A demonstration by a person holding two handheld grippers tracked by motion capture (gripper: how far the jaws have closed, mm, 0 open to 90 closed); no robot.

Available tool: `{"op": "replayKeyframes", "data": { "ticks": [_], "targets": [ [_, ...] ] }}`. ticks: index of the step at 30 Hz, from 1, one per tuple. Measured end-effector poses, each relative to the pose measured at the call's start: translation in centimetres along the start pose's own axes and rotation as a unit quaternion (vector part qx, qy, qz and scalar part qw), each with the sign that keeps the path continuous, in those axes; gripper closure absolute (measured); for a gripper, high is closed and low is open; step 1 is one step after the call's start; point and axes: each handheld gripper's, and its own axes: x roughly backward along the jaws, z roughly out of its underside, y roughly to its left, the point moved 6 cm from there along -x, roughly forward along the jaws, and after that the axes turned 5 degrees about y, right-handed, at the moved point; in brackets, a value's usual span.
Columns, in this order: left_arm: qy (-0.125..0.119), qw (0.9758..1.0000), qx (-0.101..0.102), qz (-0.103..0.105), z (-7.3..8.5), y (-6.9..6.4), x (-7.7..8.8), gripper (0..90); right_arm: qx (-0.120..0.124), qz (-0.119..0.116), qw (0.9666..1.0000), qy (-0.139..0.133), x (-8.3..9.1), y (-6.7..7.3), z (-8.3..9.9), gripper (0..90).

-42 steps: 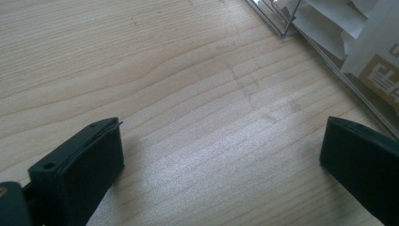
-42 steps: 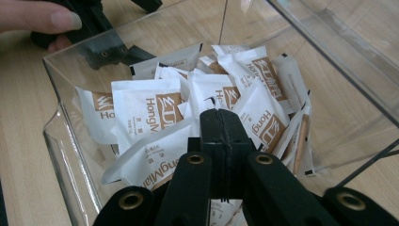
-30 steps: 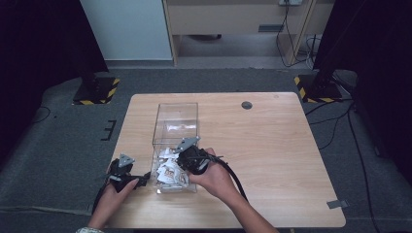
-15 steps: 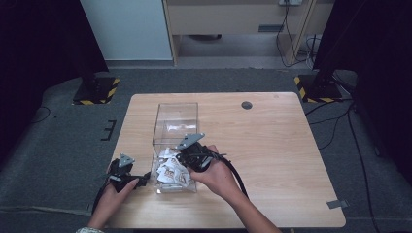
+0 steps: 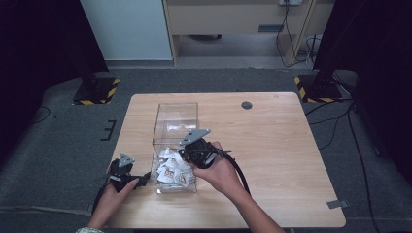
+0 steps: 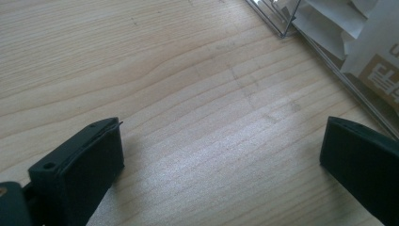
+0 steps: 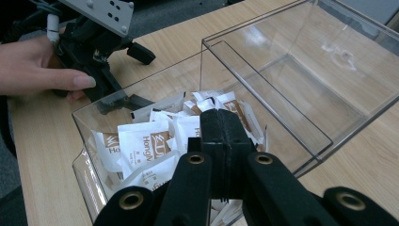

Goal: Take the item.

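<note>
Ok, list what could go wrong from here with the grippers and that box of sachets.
1. The right gripper hangs over the sachets with its jaws shut; pushed down like that, it would probably shove or crumple them rather than pick one.
2. The clear plastic box looks light, and the left gripper rests open beside it, not on it, so a push could slide the box across the table.
</note>
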Motion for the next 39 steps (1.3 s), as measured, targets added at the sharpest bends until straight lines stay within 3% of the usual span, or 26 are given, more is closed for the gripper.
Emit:
{"op": "replayKeyframes", "data": {
  "ticks": [13, 16, 19, 27, 30, 32, 35, 39],
  "targets": [
    [0.000, 1.0000, 0.002, 0.003, 0.0, -0.1, 0.0, 0.0, -0.002, 0.003, 0.9999, -0.013, 1.0, -0.4, -0.4, 90.0],
    [0.000, 0.9998, 0.009, 0.017, 0.0, -0.4, -0.1, 0.0, -0.002, 0.002, 0.9999, -0.014, 1.1, -0.3, -0.5, 90.0],
    [0.000, 1.0000, 0.004, 0.007, 0.0, -0.2, 0.0, 0.0, -0.001, 0.002, 0.9999, -0.016, 1.3, -0.4, -0.7, 90.0],
    [0.001, 1.0000, 0.001, 0.002, 0.0, -0.1, 0.0, 0.0, -0.004, 0.008, 0.9997, -0.022, 2.1, -0.9, -0.9, 90.0],
    [0.001, 1.0000, 0.003, 0.006, 0.0, -0.1, 0.0, 0.0, -0.006, 0.011, 0.9996, -0.024, 2.4, -1.2, -0.9, 90.0],
    [0.000, 0.9996, 0.013, 0.025, 0.1, -0.6, -0.1, 0.0, -0.007, 0.013, 0.9996, -0.023, 2.6, -1.5, -0.8, 90.0],
    [0.000, 1.0000, 0.003, 0.006, 0.0, -0.1, 0.0, 0.0, -0.010, 0.018, 0.9995, -0.023, 2.7, -1.9, -0.6, 90.0],
    [0.000, 1.0000, 0.001, 0.001, 0.0, 0.0, 0.0, 0.0, -0.013, 0.022, 0.9994, -0.022, 3.1, -2.4, -0.4, 90.0]
  ]
}}
